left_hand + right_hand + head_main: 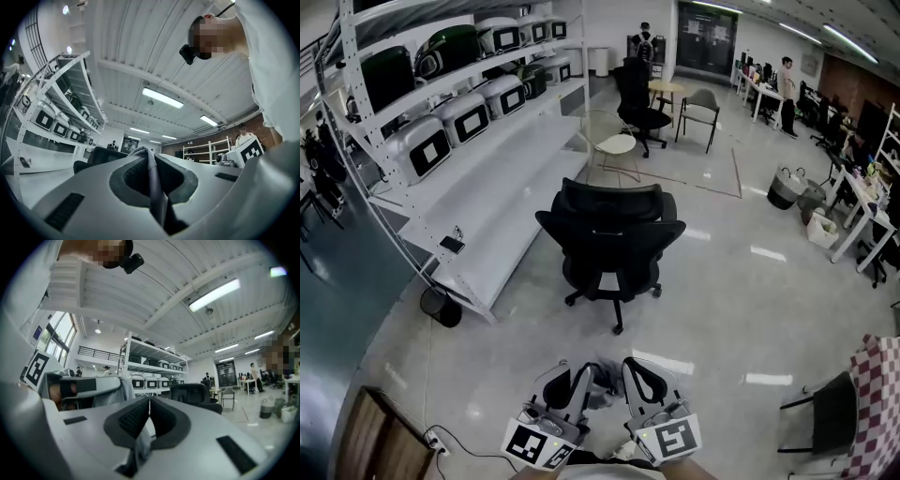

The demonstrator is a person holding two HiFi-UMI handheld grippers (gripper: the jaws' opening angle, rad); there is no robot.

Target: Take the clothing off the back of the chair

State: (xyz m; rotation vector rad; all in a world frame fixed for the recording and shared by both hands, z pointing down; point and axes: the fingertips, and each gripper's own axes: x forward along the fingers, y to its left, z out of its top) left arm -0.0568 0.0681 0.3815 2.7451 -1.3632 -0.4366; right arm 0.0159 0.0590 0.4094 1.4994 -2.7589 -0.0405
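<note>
The left claw [568, 382] and right claw [643, 380] sit side by side at the near edge of the head view, both pinched tight on the grey clothing [602, 392]. In the left gripper view a thin strip of the fabric runs up between the closed pads. In the right gripper view a fold hangs below the shut jaws. The clothing is bunched between the two claws, well apart from the black chair [614, 234], which stands farther off on the floor, right of the shelf rack [502, 202].
</note>
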